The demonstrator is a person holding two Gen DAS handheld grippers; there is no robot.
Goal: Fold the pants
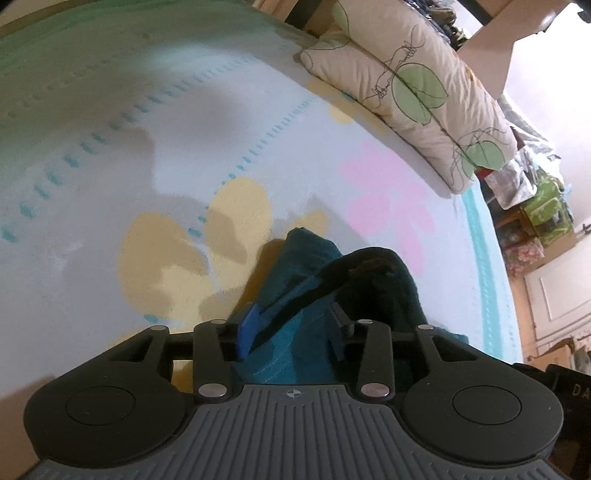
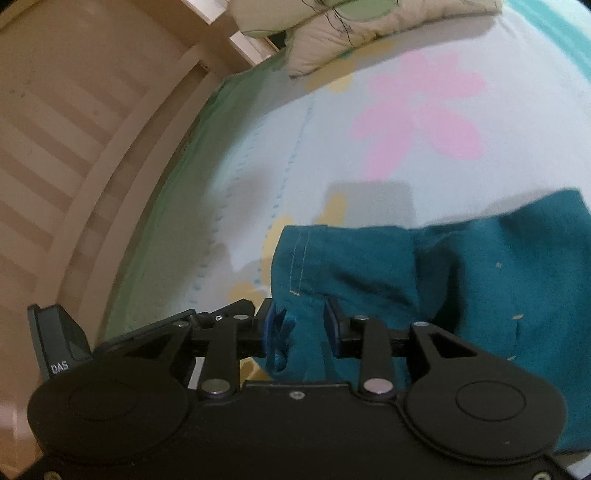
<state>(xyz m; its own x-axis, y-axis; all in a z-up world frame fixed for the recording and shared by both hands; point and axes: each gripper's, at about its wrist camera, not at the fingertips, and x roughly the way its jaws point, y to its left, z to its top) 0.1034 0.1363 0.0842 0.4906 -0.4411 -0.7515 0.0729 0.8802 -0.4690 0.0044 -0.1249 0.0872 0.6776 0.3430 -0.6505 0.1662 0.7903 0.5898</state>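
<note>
The teal pants (image 2: pixel 461 280) hang and bunch over a pale blue bedspread (image 2: pixel 332 140) with flower prints. My right gripper (image 2: pixel 299 328) is shut on a stitched edge of the pants, with cloth filling the gap between its blue pads. In the left wrist view my left gripper (image 1: pixel 291 325) is shut on another bunch of the pants (image 1: pixel 306 258), lifted a little above the bedspread (image 1: pixel 184 129). The cloth hides the left gripper's fingertips.
A leaf-print pillow (image 1: pixel 413 85) lies at the head of the bed, also in the right wrist view (image 2: pixel 332 33). A wooden slatted bed frame (image 2: pixel 74 129) runs along the left. Bags and boxes (image 1: pixel 539 206) stand past the bed's right edge.
</note>
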